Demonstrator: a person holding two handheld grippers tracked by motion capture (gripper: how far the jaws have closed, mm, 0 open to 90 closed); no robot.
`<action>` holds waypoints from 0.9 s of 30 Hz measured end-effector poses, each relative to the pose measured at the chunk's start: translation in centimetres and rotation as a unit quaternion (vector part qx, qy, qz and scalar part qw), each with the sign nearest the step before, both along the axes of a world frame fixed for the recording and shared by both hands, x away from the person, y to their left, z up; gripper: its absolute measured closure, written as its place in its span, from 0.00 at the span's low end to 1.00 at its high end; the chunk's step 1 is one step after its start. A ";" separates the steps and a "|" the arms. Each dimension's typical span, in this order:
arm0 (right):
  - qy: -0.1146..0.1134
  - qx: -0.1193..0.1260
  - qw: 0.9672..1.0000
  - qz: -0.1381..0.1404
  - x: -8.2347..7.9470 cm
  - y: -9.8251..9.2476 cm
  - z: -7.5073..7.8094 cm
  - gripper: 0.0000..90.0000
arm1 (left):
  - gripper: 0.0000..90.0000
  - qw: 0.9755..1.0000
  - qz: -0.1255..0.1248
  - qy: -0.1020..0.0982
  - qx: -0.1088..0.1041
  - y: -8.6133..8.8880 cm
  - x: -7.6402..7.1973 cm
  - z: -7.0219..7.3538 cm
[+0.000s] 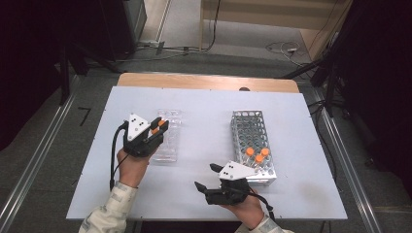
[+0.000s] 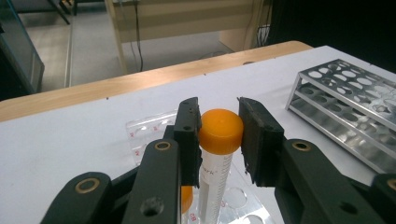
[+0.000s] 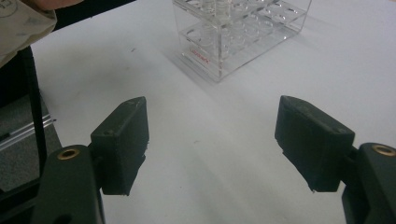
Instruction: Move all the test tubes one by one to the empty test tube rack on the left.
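Tube (image 2: 215,158) bears printed graduations, perhaps too blurred to read

Tube (image 2: 215,163) lower end hidden behind left claw (image 2: 219,135).

Light: even, from overhead; white worktop (image 1: 204,199) bright, room's side edges black.
Shadows: soft, short, under the clear rack (image 3: 243,37).
Glare: sheen on the metal rack (image 2: 355,121).
Focus: close jaws slightly soft; overall grainy, low sharpness.
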State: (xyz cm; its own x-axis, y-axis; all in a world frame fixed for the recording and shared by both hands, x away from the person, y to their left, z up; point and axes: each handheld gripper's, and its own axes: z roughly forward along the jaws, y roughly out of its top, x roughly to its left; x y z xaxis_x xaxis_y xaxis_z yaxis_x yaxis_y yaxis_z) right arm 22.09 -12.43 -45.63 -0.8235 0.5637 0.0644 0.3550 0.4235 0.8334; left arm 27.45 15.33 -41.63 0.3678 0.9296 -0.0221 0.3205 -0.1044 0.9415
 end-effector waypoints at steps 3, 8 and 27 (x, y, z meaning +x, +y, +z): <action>0.000 -0.001 1.000 0.000 0.0 0.0 0.0 0.28 | 0.77 1.000 0.001 0.006 0.005 0.0 0.0 -0.4; 0.001 -0.001 1.000 0.000 0.0 0.0 0.0 0.28 | 0.77 1.000 0.002 0.016 0.013 -0.1 0.1 -1.1; 0.003 -0.001 1.000 0.001 0.0 0.0 -0.1 0.28 | 0.60 1.000 -0.009 0.006 -0.008 -0.4 -0.6 -0.6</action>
State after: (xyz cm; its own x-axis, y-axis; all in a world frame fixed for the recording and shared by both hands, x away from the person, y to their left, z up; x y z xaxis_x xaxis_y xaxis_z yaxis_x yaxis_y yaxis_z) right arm 22.04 -12.43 -45.70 -0.8241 0.5624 0.0683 0.3589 0.4250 0.8310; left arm 26.84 14.88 -42.26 0.3844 0.9222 -0.0414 0.3302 -0.0955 0.9391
